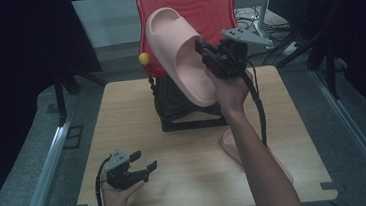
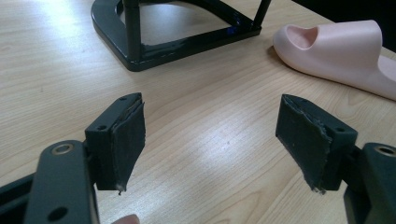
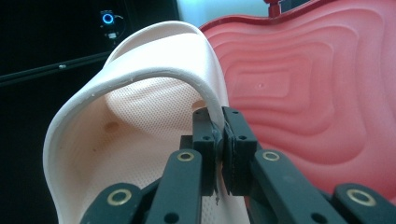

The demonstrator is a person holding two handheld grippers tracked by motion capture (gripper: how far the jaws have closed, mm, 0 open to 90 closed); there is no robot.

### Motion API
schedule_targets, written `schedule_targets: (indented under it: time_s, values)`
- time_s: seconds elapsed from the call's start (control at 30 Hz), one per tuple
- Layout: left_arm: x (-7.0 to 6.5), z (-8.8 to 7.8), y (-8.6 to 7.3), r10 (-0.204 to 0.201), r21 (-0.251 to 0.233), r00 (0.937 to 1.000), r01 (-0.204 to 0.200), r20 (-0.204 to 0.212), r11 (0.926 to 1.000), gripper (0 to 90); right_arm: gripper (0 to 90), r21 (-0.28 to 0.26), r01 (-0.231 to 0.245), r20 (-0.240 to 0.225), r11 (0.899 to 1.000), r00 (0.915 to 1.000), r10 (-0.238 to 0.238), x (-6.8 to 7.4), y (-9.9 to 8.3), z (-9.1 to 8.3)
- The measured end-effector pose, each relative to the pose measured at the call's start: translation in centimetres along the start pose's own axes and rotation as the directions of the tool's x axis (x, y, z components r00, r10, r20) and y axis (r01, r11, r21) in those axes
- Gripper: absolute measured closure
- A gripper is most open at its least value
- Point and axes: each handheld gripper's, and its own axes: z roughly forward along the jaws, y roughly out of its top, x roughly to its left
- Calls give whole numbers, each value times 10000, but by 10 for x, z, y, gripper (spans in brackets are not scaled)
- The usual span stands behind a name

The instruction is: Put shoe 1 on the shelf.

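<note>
A pale pink slipper (image 1: 179, 53) hangs in the air in front of the red wavy panel (image 1: 212, 5), toe up. My right gripper (image 1: 205, 51) is shut on the edge of its strap; in the right gripper view the jaws pinch the slipper's (image 3: 140, 107) strap rim at the gripper's (image 3: 219, 140) tips. A second pink slipper (image 1: 232, 144) lies on the table, partly hidden by the right forearm, and it also appears as the slipper (image 2: 336, 51) lying far right in the left gripper view. My left gripper (image 1: 143, 161) rests near the table's front left, open and holding nothing (image 2: 210, 140).
A black rack (image 1: 187, 112) stands at the table's back middle, its base (image 2: 177, 37) ahead of the left gripper. The red panel (image 3: 317, 93) rises behind it with a yellow knob (image 1: 144, 58). The wooden table (image 1: 122, 118) has bare room at left.
</note>
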Motion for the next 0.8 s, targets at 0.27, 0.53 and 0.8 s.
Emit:
schedule_targets:
  time_s: [0.27,0.53,0.8]
  values:
    - [1,1,-1,-41,-33,10000,41,-3,10000,242,848,-113,38,346,9999,9994,-34,-1,19,17]
    - [6,0,-1,-94,-91,9999,94,73,9999,242,847,-7,-6,779,10000,9970,6,2,37,52]
    - [8,0,-1,-42,-95,10000,42,56,9999,242,846,45,-6,1350,10000,9908,0,4,51,90]
